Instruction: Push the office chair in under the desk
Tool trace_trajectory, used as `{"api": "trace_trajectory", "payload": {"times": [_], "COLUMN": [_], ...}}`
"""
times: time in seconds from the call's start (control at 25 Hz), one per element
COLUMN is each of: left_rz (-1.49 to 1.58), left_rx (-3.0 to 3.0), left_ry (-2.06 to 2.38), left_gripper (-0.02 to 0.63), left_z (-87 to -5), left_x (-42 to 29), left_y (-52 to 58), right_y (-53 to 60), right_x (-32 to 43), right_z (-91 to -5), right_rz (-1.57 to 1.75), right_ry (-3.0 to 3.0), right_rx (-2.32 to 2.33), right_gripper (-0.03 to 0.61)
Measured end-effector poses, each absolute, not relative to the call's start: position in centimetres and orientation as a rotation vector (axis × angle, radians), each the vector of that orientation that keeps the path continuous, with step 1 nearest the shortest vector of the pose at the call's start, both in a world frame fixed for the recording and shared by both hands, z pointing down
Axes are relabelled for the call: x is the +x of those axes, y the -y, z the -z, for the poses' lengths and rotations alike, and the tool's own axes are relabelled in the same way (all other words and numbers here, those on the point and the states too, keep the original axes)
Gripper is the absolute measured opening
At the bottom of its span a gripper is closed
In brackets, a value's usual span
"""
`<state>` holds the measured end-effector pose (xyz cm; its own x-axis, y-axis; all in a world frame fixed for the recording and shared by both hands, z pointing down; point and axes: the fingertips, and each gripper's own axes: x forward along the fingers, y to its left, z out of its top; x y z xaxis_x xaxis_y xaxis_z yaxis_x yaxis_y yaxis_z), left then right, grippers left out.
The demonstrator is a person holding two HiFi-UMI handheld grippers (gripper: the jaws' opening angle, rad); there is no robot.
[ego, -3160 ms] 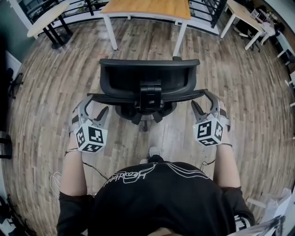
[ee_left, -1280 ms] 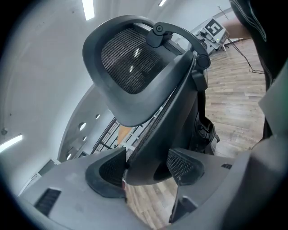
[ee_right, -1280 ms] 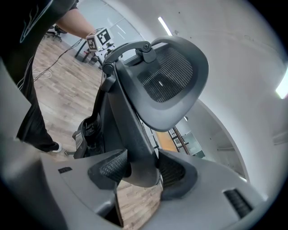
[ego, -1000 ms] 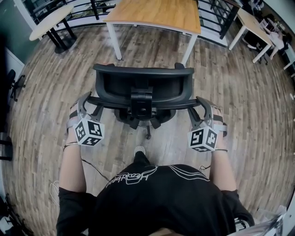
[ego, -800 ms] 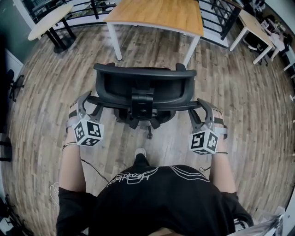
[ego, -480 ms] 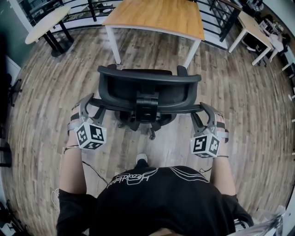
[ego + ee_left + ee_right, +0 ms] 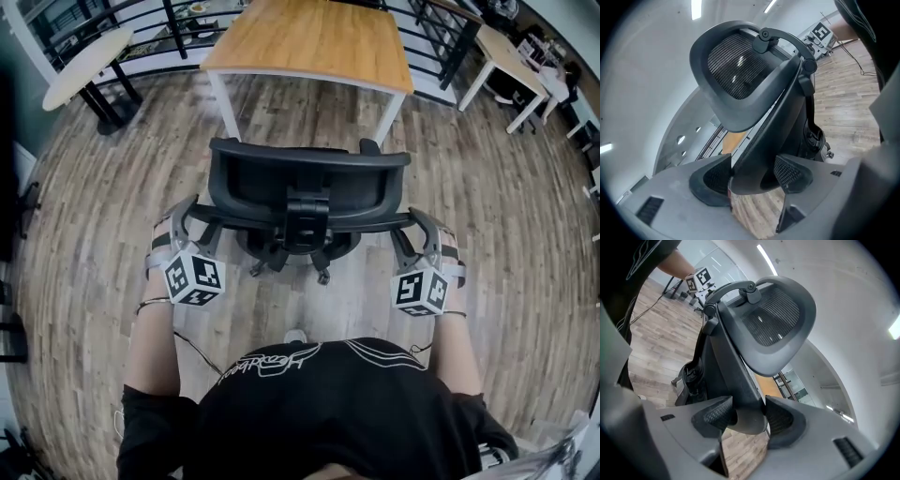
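Chair's [image 7: 309, 178] curved bar [image 7: 361, 222] sits clamped in left hand-held gripper [image 7: 752, 174] and right hand-held gripper [image 7: 749, 416].

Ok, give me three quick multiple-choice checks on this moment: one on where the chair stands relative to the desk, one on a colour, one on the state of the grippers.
1. Where does the office chair stand?
A. Short of the desk
B. Fully under the desk
C. Behind the person

2. What colour is the desk top?
A. Black
B. Orange-brown wood
C. Green

3. How are the left gripper and right gripper?
A. Both open, clear of the chair
B. Only the left grips
C. Both shut on the chair's back bar

Answers:
1 A, floor shows between the desk's edge and the chair.
2 B, the head view shows a wood top on white legs.
3 C, each gripper view shows its pads pressed against the bar.
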<state>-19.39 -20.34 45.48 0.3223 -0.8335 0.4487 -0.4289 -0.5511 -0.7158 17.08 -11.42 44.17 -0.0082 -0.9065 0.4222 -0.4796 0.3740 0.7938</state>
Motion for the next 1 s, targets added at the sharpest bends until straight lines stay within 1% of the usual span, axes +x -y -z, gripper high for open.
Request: {"api": "trace_trajectory", "payload": {"times": [0.6, 0.8, 1.0], "left_rz": [1.150, 1.175, 1.180], "left_rx": [-2.088, -2.100, -2.088], "left_ry": [-1.122, -1.120, -1.148], "left_gripper": [0.276, 0.276, 0.276], "left_z": [-47.8, -45.6, -45.8], "left_x": [-18.5, -18.1, -17.1], "left_y": [23.1, 28.9, 31.3], "right_y": [12.7, 18.8, 21.9], "right_x": [17.6, 18.1, 19.4], "right_z": [-46.6, -44.1, -44.3], "right_rz": [0.574, 0.573, 0.580], "right_ry": [1.615, 1.624, 1.638], "right_rx": [1.306, 1.295, 1.289], "right_gripper": [0.241, 0.241, 0.241]}}
